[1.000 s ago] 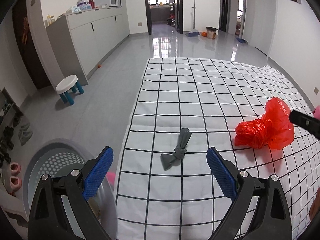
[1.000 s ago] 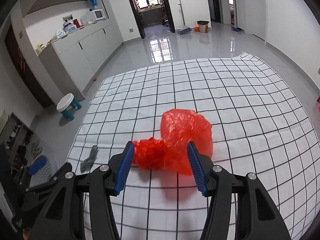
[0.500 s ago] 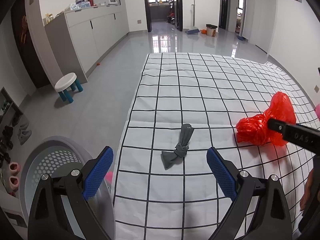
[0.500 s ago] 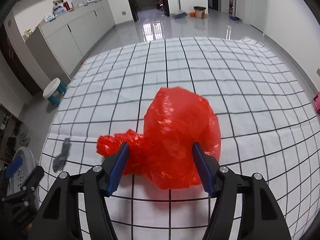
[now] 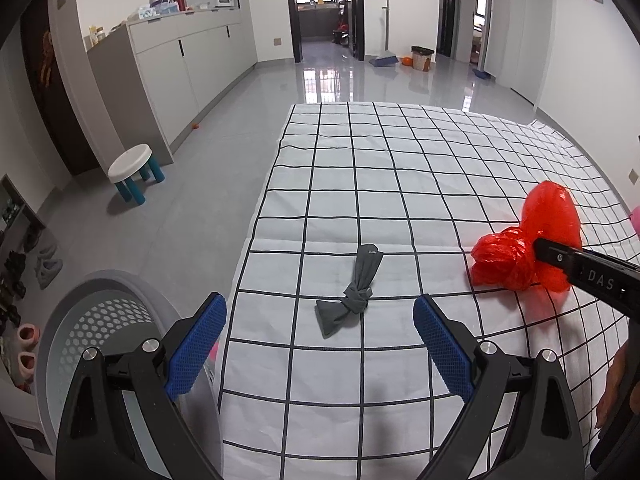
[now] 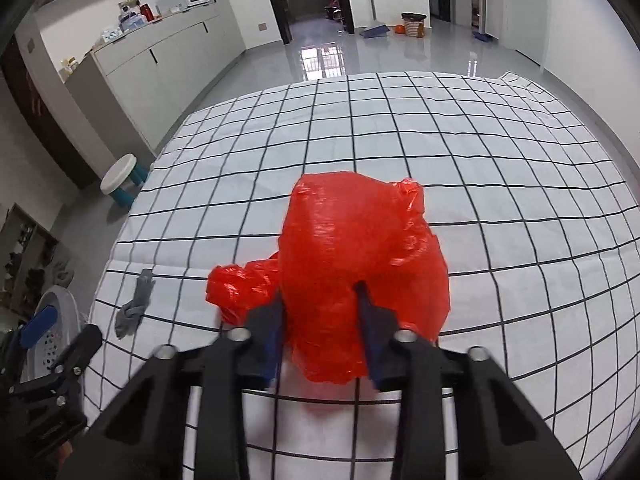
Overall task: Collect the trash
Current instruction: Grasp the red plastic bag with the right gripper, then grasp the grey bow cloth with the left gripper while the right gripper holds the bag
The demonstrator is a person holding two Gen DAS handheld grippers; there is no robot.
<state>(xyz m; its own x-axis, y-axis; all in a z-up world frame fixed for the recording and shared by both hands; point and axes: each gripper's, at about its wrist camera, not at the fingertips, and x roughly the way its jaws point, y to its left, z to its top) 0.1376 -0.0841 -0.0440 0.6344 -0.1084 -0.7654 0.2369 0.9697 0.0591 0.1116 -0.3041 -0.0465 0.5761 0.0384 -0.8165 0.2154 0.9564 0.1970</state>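
Note:
A crumpled red plastic bag [image 6: 360,248] lies on the white checked sheet [image 6: 500,184]. My right gripper [image 6: 320,300] is down on its near side. Its jaws are closing with the bag between them, and the blue pads press into the plastic. In the left wrist view the same red bag [image 5: 520,264] sits at the right with a black finger [image 5: 580,272] of the right gripper against it. My left gripper [image 5: 320,308] hangs open over the sheet's near edge, nothing between its pads. A grey knotted cloth [image 5: 354,296] lies just ahead of it.
A grey perforated basket [image 5: 92,320] stands on the floor, left of the sheet and below my left gripper. A white stool with blue legs [image 5: 132,168] is farther left. Shoes line the left wall. Grey cabinets run along the back left.
My right gripper came down over the red bag and its jaws drew in from wide apart until they squeeze the plastic. The left gripper stayed where it was, still open.

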